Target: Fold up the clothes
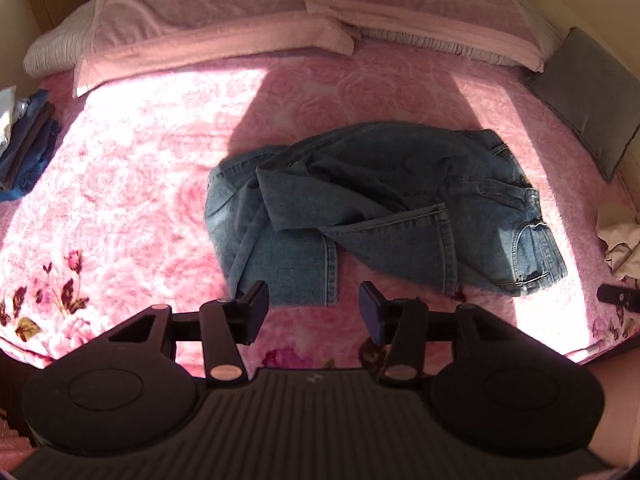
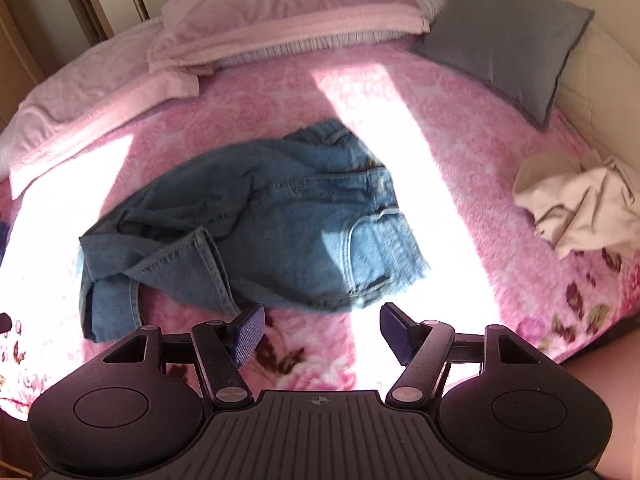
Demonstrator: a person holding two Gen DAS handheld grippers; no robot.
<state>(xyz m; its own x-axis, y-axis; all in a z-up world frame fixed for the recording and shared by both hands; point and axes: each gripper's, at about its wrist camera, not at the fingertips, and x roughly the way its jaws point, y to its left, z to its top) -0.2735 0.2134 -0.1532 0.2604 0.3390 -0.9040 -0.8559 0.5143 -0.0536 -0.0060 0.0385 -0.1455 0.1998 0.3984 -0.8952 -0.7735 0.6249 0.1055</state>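
A crumpled pair of blue jeans (image 1: 380, 204) lies in a heap on the pink flowered blanket (image 1: 132, 184), its legs folded over each other. My left gripper (image 1: 314, 306) hangs open just short of a leg hem, nothing between its fingers. In the right wrist view the same jeans (image 2: 272, 220) lie with the waist and back pocket toward the right gripper (image 2: 322, 332). That one is open too, above the blanket near the waist edge, empty.
A stack of folded dark and blue clothes (image 1: 24, 148) sits at the bed's left edge. A crumpled cream garment (image 2: 580, 204) lies at the right side. Pink pillows (image 1: 224, 20) and a grey cushion (image 2: 508, 40) line the head of the bed.
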